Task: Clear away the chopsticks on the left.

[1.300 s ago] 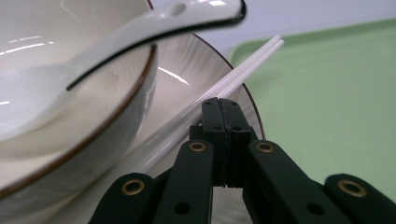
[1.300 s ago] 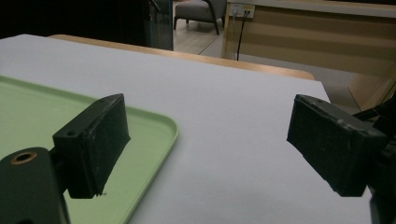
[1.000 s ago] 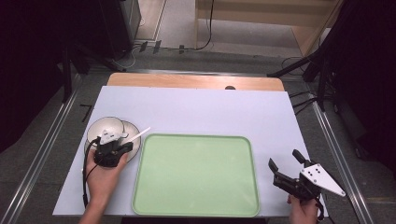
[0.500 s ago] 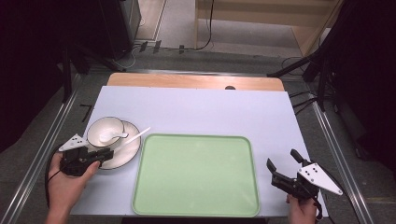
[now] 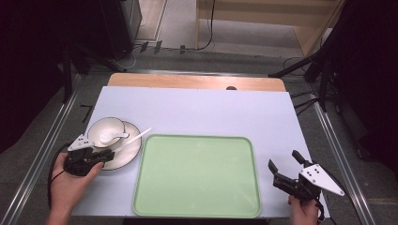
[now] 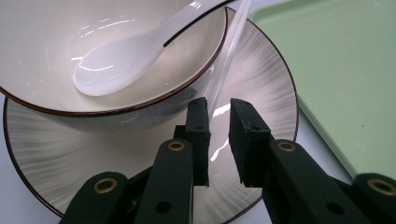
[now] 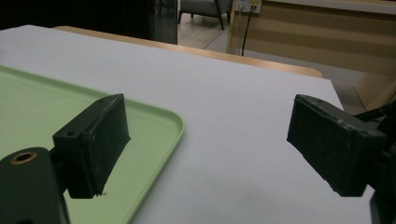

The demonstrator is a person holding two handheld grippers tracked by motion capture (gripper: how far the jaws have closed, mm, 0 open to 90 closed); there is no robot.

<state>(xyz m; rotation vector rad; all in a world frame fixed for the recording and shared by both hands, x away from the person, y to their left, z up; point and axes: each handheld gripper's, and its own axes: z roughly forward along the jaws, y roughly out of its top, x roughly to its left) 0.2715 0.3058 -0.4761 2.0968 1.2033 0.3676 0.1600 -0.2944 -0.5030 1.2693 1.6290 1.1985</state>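
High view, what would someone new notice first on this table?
The big green tray lies at the table's near middle with nothing on it. To its left a white bowl holding a white spoon sits on a plate, where the left gripper hovers, fingers nearly closed. The right gripper waits wide open beside the tray's right edge.

Lab: railed rig table (image 5: 197, 110), cables (image 5: 206, 44)
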